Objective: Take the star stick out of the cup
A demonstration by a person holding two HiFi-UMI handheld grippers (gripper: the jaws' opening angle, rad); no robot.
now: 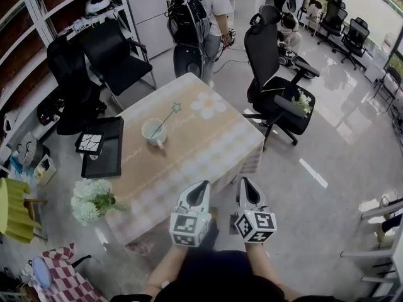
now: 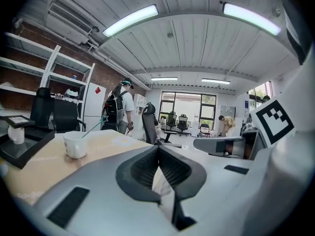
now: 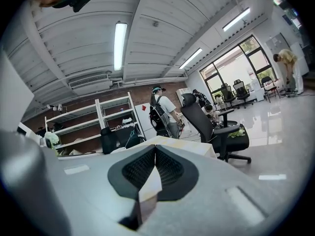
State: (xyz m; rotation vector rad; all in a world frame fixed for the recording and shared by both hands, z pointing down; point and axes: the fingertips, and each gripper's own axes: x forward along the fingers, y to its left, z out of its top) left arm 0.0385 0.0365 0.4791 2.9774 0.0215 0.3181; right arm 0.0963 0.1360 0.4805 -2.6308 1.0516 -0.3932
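Note:
A white cup (image 1: 153, 131) stands on the left half of the table (image 1: 208, 143), and the star stick (image 1: 167, 116) leans out of it toward the far right. In the left gripper view the cup (image 2: 75, 144) sits far off at the left, with the star stick (image 2: 93, 127) slanting up from it. My left gripper (image 1: 201, 186) hovers over the table's near edge, well short of the cup, its jaws pressed together on nothing. My right gripper (image 1: 245, 182) is beside it, just off the near edge, also shut and empty. The jaws meet tip to tip in each gripper view, left gripper (image 2: 158, 149) and right gripper (image 3: 155, 149).
A black tray (image 1: 104, 146) with a framed picture lies at the table's left end. White flowers (image 1: 91, 200) stand at the near left corner. Black office chairs (image 1: 277, 74) ring the table. A person with a backpack (image 1: 195, 17) stands beyond the far end.

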